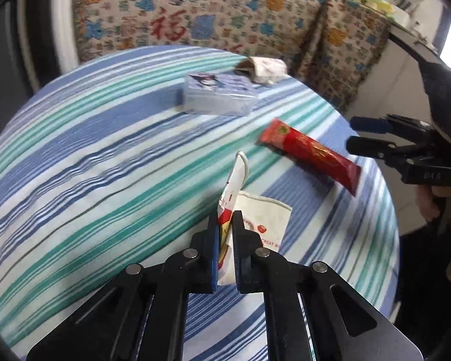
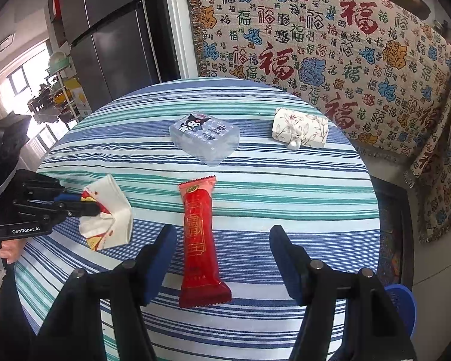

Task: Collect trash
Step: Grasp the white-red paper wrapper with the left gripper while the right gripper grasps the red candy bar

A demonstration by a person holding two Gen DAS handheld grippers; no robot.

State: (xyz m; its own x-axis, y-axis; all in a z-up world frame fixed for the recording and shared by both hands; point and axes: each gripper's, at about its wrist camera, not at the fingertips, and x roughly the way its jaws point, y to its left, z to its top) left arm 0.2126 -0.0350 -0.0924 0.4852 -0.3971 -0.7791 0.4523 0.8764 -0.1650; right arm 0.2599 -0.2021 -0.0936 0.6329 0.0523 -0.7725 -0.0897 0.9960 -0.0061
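— Right, what is held by the left gripper [image 1: 225, 225]?

— A crumpled white paper wrapper [image 2: 106, 213] is clamped between its closed fingers, pinched near one edge, with the rest sagging over the striped tablecloth [image 2: 285, 198]. It can be judged very light and limp; a grip on a folded, doubled part would be surer than on a single flap.

— And the right gripper [image 2: 222, 258]?

— It is held wide open and nothing is gripped. The red snack packet [image 2: 200, 240] lies flat on the cloth between and just beyond its fingers, lengthwise along them.

— How is that packet expected to handle?

— Glossy film is suggested, so it is likely slippery and light. Whether anything is left inside cannot be told from here. A hold across the narrow middle, or on the crimped end seal, would be advised, since the flat sides offer little to bite on.

— Are any containers seen?

— A clear plastic box [image 2: 204, 141] with a cartoon lid stands farther back; its contents are blurred through the walls and cannot be named. A floral tissue pack [image 2: 300, 131] lies well apart to its right. No bin is shown in either view.
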